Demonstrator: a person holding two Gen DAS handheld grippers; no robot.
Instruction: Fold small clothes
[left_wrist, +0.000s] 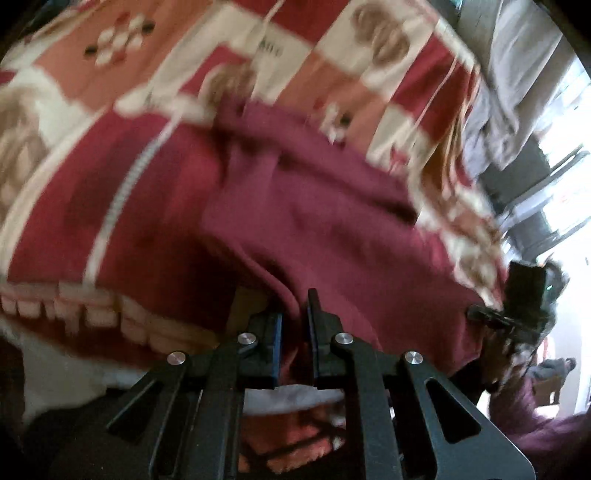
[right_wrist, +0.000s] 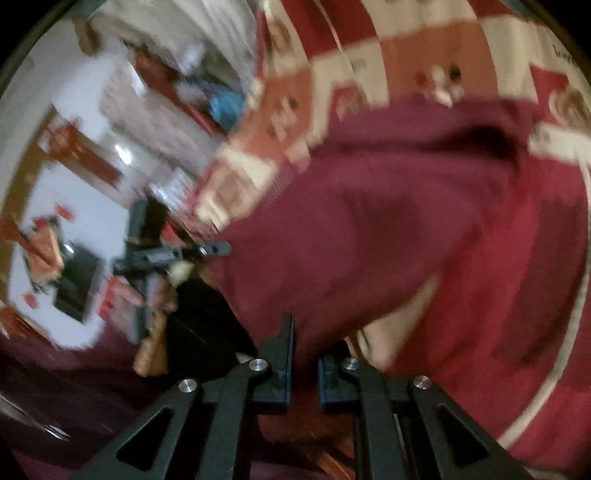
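Observation:
A maroon garment (left_wrist: 314, 206) hangs lifted above a red, pink and cream patterned blanket (left_wrist: 122, 66). My left gripper (left_wrist: 295, 317) is shut on one edge of the garment, with cloth pinched between its jaws. My right gripper (right_wrist: 304, 343) is shut on another edge of the same garment (right_wrist: 369, 229), whose cloth spreads away from the jaws. The right gripper also shows in the left wrist view (left_wrist: 517, 295) at the right, and the left gripper in the right wrist view (right_wrist: 177, 254) at the left. Both views are blurred by motion.
The patterned blanket (right_wrist: 406, 48) covers the surface under the garment. Grey bedding (left_wrist: 517, 74) lies at the far right of the left wrist view. A white floor with scattered items (right_wrist: 74, 184) shows at the left of the right wrist view.

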